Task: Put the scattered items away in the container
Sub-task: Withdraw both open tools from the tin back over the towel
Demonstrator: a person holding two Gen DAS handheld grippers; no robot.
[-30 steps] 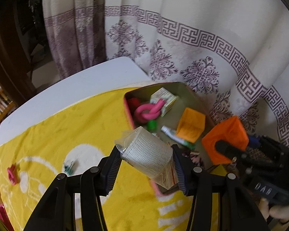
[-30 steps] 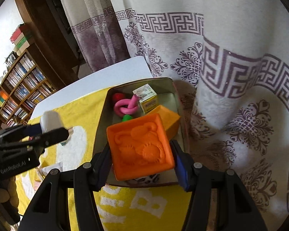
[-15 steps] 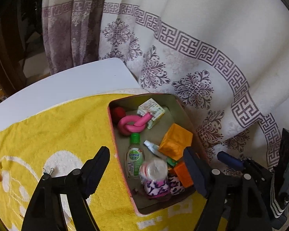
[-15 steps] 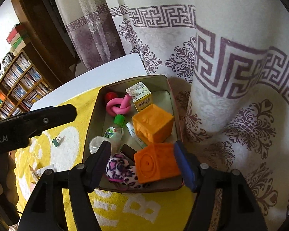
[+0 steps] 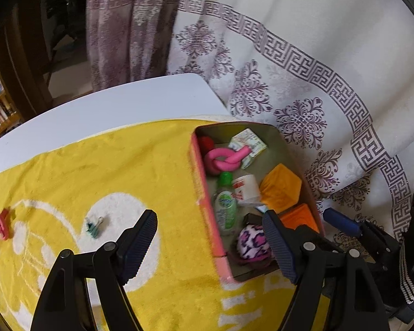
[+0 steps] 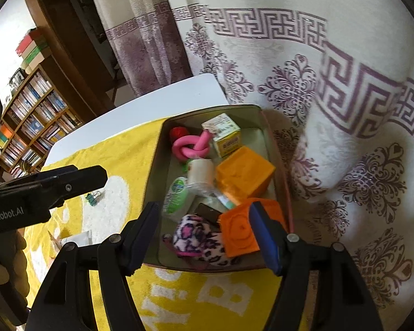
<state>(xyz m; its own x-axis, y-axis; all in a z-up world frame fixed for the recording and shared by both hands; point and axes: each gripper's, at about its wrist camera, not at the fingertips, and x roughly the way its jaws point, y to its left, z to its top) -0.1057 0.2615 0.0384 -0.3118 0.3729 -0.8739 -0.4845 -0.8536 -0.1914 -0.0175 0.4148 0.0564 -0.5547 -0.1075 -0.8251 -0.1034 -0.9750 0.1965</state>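
Observation:
The container (image 5: 204,193), a pink-sided box on a yellow towel (image 5: 110,165), holds a white bandage roll (image 5: 245,189), two orange cubes (image 5: 280,187), a sanitizer bottle (image 5: 225,209), a pink knot (image 5: 225,161) and a leopard-print plush (image 5: 252,242). My left gripper (image 5: 209,220) hangs open and empty above the box's near left wall. My right gripper (image 6: 204,212) is open over the box's near end, with the embossed orange cube (image 6: 238,234) lying in the box by its right finger. On the towel remain a green binder clip (image 5: 93,226) and a pink clip (image 5: 2,224).
A patterned curtain (image 5: 289,82) hangs right behind the box. The white table (image 5: 110,104) edge curves at the back. A white tube (image 6: 77,238) lies on the towel near the left gripper's body (image 6: 69,182). A bookshelf (image 6: 33,121) stands far left.
The left gripper opened and dropped the white roll into the box, then shifted left. The right gripper opened and the orange cube now rests in the box.

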